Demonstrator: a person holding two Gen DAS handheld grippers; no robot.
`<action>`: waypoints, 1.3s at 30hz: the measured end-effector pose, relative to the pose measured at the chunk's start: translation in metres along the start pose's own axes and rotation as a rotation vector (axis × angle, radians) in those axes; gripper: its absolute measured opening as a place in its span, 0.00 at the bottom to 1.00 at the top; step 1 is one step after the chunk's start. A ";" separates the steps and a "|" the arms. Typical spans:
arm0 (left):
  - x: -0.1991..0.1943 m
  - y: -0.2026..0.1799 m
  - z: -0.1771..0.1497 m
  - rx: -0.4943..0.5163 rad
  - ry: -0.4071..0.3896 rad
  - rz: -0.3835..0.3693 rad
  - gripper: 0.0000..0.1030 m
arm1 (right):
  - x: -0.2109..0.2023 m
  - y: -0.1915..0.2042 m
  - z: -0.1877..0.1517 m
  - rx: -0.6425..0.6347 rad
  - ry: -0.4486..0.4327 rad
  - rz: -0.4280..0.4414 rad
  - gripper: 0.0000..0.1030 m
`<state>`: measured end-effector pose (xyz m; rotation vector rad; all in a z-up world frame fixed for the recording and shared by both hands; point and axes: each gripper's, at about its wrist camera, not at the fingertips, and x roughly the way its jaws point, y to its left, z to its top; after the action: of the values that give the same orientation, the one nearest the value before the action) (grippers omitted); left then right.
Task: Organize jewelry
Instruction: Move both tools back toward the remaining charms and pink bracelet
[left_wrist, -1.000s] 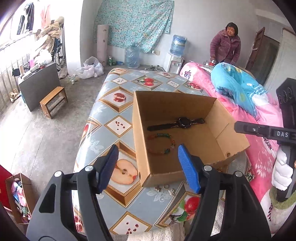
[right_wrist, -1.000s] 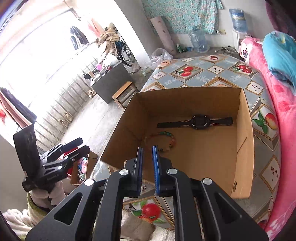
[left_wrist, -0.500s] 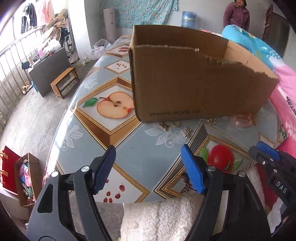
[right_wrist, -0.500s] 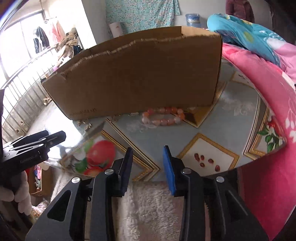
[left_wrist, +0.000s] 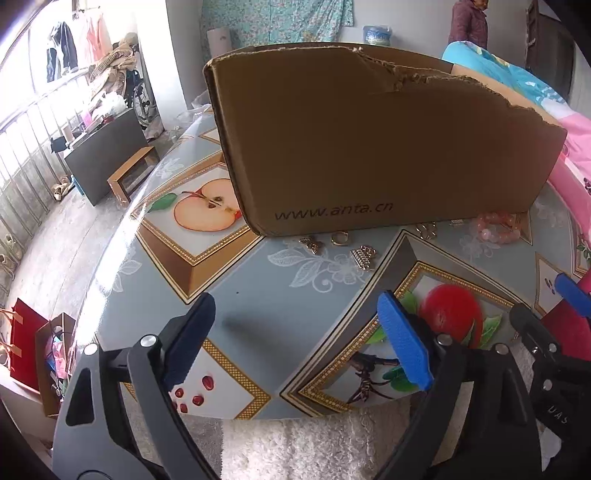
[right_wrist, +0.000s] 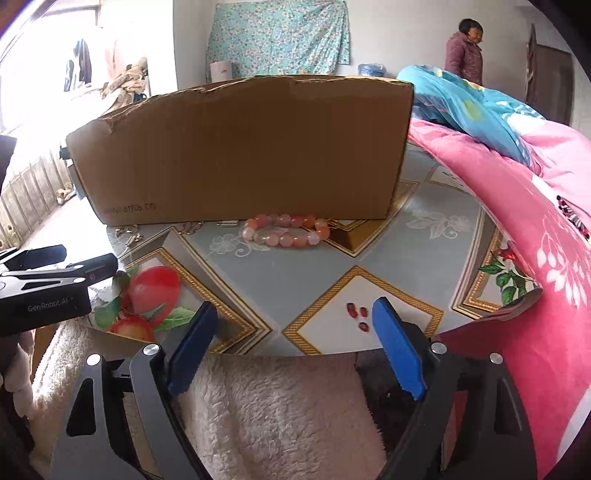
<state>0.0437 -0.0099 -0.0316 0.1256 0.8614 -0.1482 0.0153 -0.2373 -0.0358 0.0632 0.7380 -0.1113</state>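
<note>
A: Hovering low over the near edge of the counter (left_wrist: 236, 306), both pairs of tongs face the printed front wall of the cardboard box (left_wrist: 369, 140). I take the box as the landmark.

B: What state are the tongs in?

A: The left tongs (left_wrist: 295, 339) are opening, with nothing between the blue pads, only tablecloth below them. The right tongs (right_wrist: 291, 343) are opening too, also empty, and they sit at the counter's near edge over a fleecy sleeve (right_wrist: 273, 406).

B: Where is the jewelry?

A: It lies strung along the foot of the box's front wall. The pink bead bracelet (right_wrist: 286, 230) lies touching or just beside that wall, toward the box's right end. Left of it, still in front of the box, are small gold pieces: a ring (left_wrist: 339, 238), a butterfly-shaped charm (left_wrist: 312, 244) and a ridged clasp (left_wrist: 364, 256).

B: Why the wide spread?

A: I judge each hand is readying a pick. The bracelet is broad, so the right tongs need a wide gap to straddle it, and it lies straight ahead of them. The small pieces lie ahead of the left tongs.

B: And the box?

A: It is likely the destination; its inside is hidden from here.
</note>
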 end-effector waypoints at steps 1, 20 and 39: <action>0.001 -0.005 0.001 -0.005 0.001 0.005 0.87 | -0.006 -0.009 0.004 0.019 -0.026 -0.005 0.81; 0.014 -0.032 0.011 -0.089 0.030 0.027 0.93 | 0.015 -0.025 -0.003 -0.012 -0.036 -0.022 0.94; 0.023 -0.037 0.019 -0.110 -0.006 0.037 0.93 | 0.009 -0.018 -0.009 -0.046 -0.025 -0.002 0.94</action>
<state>0.0662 -0.0516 -0.0385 0.0379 0.8586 -0.0659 0.0138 -0.2553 -0.0492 0.0171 0.7157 -0.0963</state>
